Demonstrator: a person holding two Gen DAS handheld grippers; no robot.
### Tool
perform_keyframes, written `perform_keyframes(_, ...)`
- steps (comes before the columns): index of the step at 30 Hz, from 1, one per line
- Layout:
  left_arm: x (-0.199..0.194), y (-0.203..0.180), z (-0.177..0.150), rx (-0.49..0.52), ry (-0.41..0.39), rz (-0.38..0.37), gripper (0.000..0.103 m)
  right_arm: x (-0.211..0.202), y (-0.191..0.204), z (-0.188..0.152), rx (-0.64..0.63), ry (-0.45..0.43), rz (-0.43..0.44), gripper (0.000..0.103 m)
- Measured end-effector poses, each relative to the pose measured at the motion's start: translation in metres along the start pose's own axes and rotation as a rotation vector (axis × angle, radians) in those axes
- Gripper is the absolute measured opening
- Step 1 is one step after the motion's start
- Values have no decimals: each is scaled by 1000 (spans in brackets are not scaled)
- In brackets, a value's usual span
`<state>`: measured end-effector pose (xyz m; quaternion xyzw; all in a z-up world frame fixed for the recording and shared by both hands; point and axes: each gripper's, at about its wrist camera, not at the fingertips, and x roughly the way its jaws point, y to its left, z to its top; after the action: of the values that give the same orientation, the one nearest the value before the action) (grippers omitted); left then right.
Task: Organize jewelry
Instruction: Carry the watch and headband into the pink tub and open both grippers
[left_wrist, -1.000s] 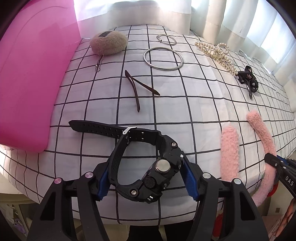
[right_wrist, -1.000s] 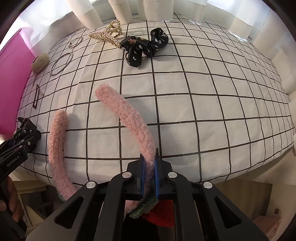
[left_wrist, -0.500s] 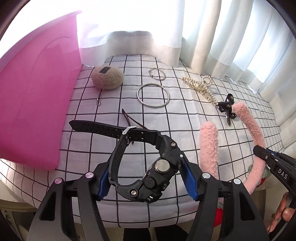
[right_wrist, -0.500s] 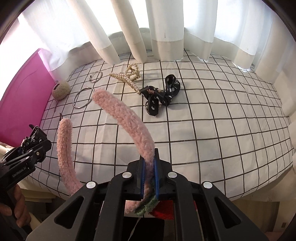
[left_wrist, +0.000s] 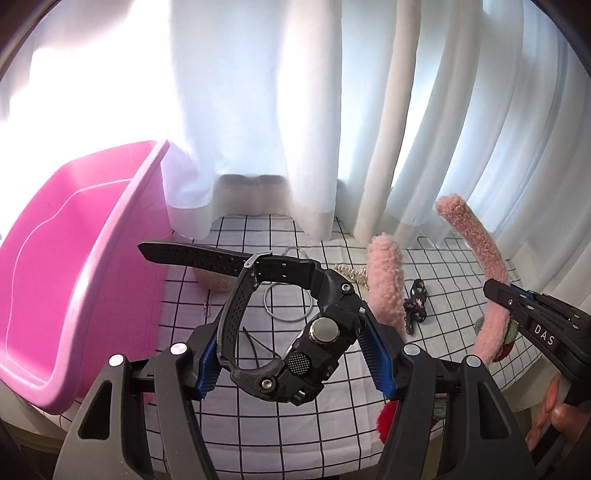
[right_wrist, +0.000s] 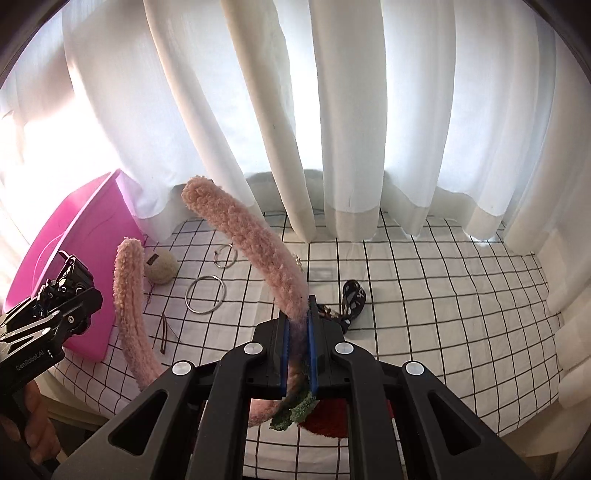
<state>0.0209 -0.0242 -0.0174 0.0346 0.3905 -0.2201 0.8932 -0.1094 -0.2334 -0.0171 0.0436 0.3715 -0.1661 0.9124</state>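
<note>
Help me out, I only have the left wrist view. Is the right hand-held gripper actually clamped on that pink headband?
Observer: Yes. In the right wrist view, the right hand-held gripper is shut on the pink headband. Its blue pads pinch the band just above the green and red trim.
Operator: What's the beige thing hidden behind my watch strap?
Observer: A fuzzy beige ball with a small dark label. It lies on the checked cloth beside the pink bin.
Operator: Is it touching the large ring?
Observer: No, the large ring lies apart from it on the cloth.
</note>
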Motion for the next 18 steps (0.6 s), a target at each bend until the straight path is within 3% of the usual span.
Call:
perform_keyframes(9,-55,43,54,-48,-183,105,62,-21,69,86,-104,-174,148,8)
perform_keyframes(14,-81,103,74,-110,-235,228,62,-17,142,128,-216,-224,251,8)
perform_keyframes(18,-84,155,76,-146,-223,338,62,0,208,148,-300,-213,329,8)
